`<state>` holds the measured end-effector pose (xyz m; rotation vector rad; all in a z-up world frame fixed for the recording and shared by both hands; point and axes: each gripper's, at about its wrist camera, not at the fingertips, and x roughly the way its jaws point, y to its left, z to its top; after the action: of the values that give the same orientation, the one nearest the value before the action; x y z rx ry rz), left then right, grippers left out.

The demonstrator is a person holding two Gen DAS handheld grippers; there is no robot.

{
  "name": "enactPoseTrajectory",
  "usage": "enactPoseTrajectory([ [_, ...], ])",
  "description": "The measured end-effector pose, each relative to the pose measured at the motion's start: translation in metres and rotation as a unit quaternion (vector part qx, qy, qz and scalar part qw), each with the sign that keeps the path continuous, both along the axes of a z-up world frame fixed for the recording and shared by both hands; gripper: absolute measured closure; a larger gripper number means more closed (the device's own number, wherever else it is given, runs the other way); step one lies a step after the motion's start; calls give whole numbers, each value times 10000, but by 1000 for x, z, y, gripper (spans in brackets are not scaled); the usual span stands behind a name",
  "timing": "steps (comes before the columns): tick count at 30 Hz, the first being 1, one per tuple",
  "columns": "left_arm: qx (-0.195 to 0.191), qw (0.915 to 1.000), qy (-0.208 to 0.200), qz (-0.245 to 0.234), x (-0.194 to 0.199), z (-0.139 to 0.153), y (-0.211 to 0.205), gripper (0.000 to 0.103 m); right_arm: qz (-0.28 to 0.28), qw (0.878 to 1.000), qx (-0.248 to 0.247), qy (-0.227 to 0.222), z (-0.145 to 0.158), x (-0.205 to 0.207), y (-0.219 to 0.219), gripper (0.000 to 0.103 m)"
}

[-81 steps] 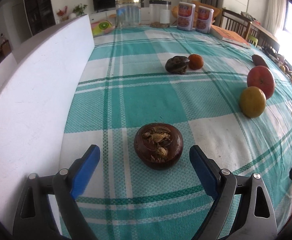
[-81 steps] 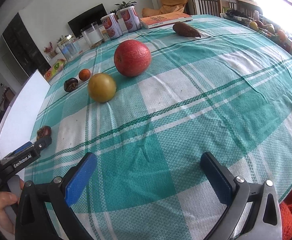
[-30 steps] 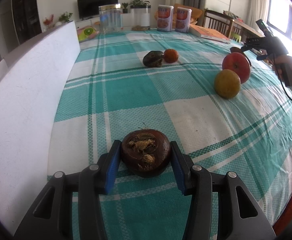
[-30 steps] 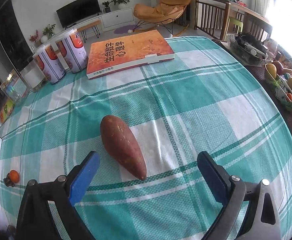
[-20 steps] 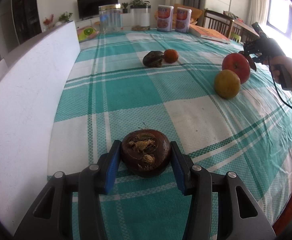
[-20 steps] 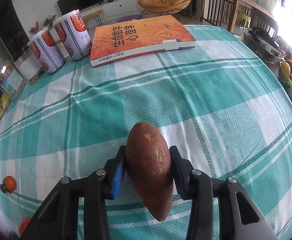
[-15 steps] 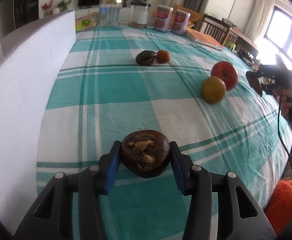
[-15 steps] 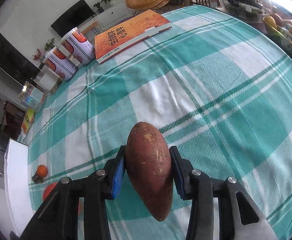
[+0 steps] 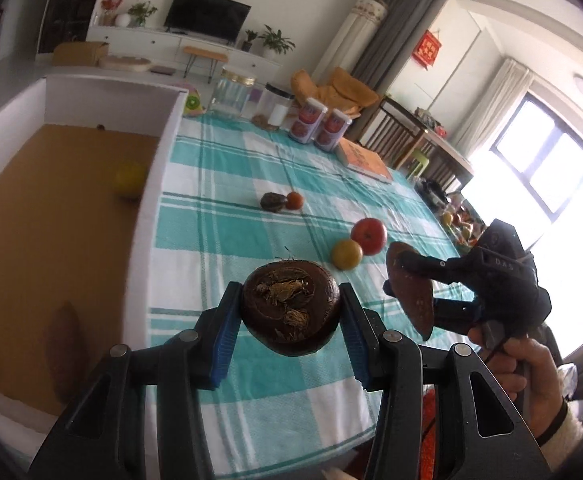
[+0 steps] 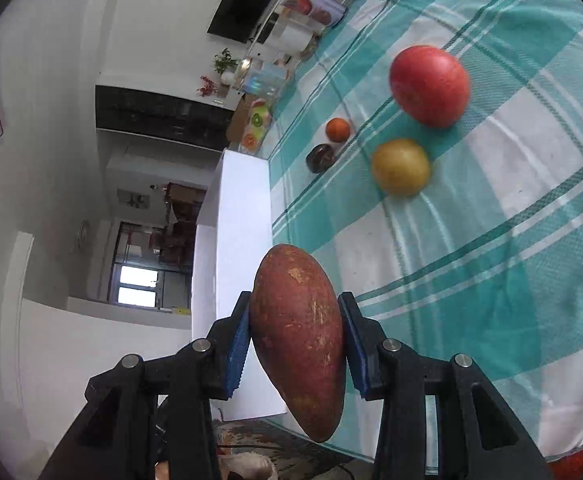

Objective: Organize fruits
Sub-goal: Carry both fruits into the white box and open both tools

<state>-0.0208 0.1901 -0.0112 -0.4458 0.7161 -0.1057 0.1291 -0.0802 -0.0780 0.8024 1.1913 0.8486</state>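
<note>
My left gripper [image 9: 289,292] is shut on a dark brown round fruit [image 9: 289,320] with a dried crown, held above the checked tablecloth [image 9: 219,240]. My right gripper [image 10: 295,300] is shut on a reddish sweet potato [image 10: 299,352], hanging point down; in the left wrist view that right gripper [image 9: 405,280] and sweet potato [image 9: 411,300] are at the right, in a person's hand [image 9: 531,376]. On the cloth lie a red apple [image 9: 368,236], a yellow fruit [image 9: 346,254], a small orange [image 9: 294,200] and a small dark fruit [image 9: 273,202]. The same apple [image 10: 429,84] and yellow fruit [image 10: 401,166] show beyond the sweet potato.
A white-walled box [image 9: 163,128] with a brown floor stands left of the table; a yellow fruit [image 9: 129,180] and another sweet potato [image 9: 65,344] lie in it. Its outer wall [image 10: 231,240] is left of my right gripper. Jars, cans [image 9: 307,120] and a book [image 9: 365,160] stand at the far end.
My right gripper closed on the sweet potato, lifted it and swung it left toward the box, rolling over. My left gripper rose with the brown fruit, bringing the box's inside into view.
</note>
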Motion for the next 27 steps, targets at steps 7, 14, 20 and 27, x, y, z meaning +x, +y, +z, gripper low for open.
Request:
enactPoseTrajectory([
  [7,552,9832,424,1685,-29,-4,114,54,1516,9852,-27,-796,55,-41,180,61],
  [14,968,9648,1060,2205,-29,-39,155,54,2169,9615,-978,-1377,40,-68,287,61],
  [20,1060,9588,1124,2383,-30,-44,156,40,2108,9713,-820,-740,14,-58,309,49],
  [27,1095,9667,532,2249,-32,-15,128,25,1548,9576,-1135,-2147,59,-58,239,29],
])
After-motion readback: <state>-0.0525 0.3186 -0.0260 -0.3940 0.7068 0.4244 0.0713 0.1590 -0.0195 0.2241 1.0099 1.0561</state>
